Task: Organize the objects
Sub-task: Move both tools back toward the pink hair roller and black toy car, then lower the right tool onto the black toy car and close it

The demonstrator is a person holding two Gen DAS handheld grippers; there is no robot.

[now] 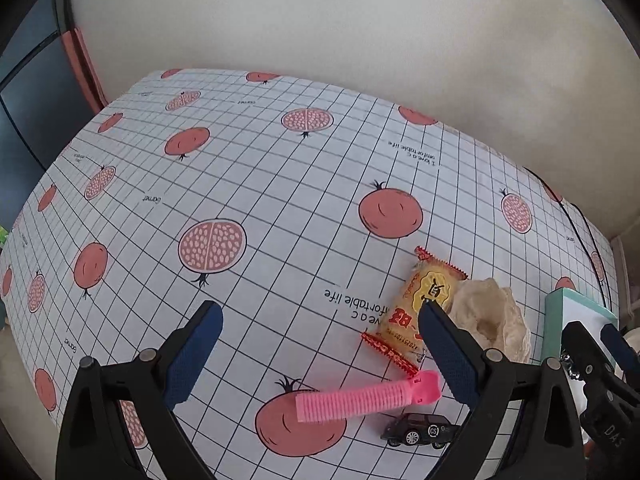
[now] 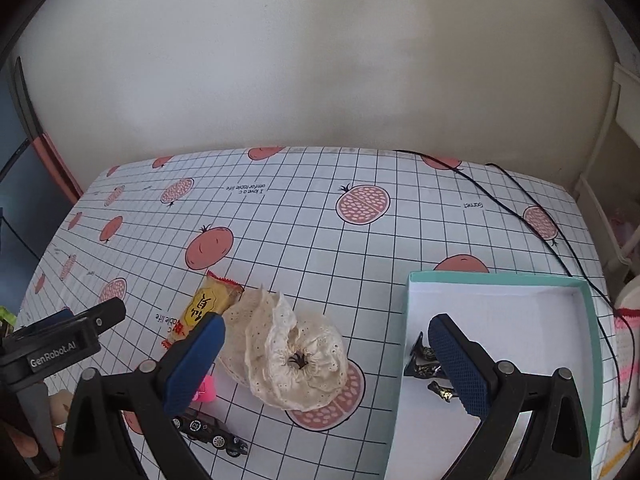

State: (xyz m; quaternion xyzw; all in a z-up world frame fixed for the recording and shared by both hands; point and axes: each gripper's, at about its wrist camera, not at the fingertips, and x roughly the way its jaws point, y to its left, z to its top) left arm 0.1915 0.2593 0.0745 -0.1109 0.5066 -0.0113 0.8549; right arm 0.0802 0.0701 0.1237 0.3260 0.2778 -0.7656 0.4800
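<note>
1. So, the tidy-up looks only partly done; the box [image 2: 416,292] sits on the table [image 2: 320,232], by its right side, and it holds just a few small dark hair clips [image 2: 424,362].
2. Four things lie out on the cloth, left of the box: a cream scrunchie [image 2: 292,356], a yellow snack pack [image 2: 204,312] touching its far left side, a pink hair roller [image 1: 360,400], and a little black toy car [image 1: 420,432] just beside the roller.
3. My guess is that all four go in the box next.
4. Left gripper [image 1: 320,356] is wide open and holds nothing; it hangs over the roller and the snack pack.
5. Right gripper [image 2: 326,364] is wide open too, and empty; one finger is over the scrunchie's left edge and the other is over the box.
6. Lots of bare table lies behind the things and to the left, so moving there is easy.
7. Box walls stand up, so a thing must go over the rim and then down.
8. Black wires [image 2: 536,208] run along the right side behind the box; stay away from them.
9. Both grippers are near each other, so they could bump.
</note>
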